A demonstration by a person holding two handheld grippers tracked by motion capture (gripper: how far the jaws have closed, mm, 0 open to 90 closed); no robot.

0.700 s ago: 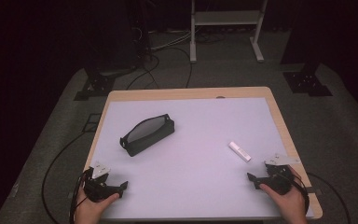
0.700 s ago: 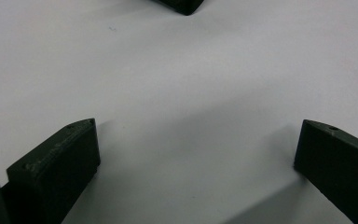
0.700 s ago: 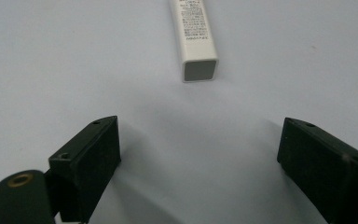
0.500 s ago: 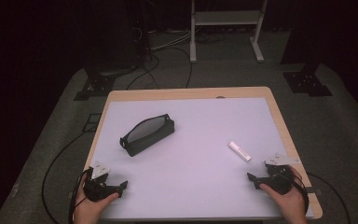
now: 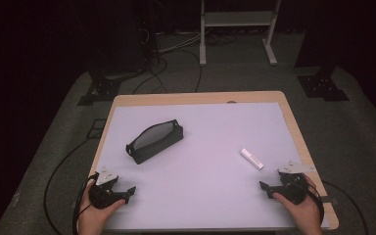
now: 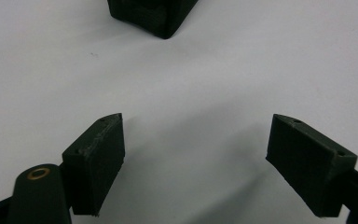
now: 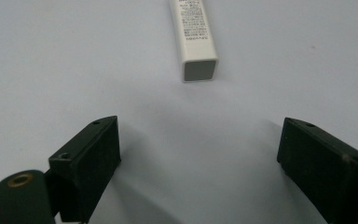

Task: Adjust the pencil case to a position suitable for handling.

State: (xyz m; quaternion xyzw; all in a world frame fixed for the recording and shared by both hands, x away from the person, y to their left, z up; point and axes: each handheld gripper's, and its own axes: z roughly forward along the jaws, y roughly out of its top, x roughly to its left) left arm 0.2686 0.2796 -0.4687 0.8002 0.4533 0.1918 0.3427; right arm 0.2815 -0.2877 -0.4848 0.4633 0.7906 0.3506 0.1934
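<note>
Both tools sat low at the near edge of the desk [image 5: 200,105], one per hand, w/ nothing in either. Left tool [image 5: 125,192] was at approx 7 o'clock on the desk, jaws spread wide, bare desk between them in the left gripper view [image 6: 193,158]. Right tool [image 5: 266,188] sat at approx 5 o'clock, jaws also spread wide and empty [image 7: 198,163]. My read: parked open like that so each could go straight onto its item w/o an extra opening move.

Items were laid apart, one per side, prob. so each hand had its own reach. The black pouch [image 5: 154,141] lay flat left of centre, approx 10 o'clock from desk middle, long axis running diagonally; its near corner showed dead ahead at 12 o'clock of the left tool [image 6: 151,14], well apart from the jaws. The small white stick [image 5: 251,158], boxy w/ fine print on it, lay at approx 4 o'clock from desk middle, near the right tool, its square end pointing back at the jaws at 12 o'clock [image 7: 195,39]. Not touching.

Judging by the aim, each tool was lined up on its own item: pouch for left, stick for right. Stick being narrow, the right jaws would need to straddle it squarely or it could skid.
</note>
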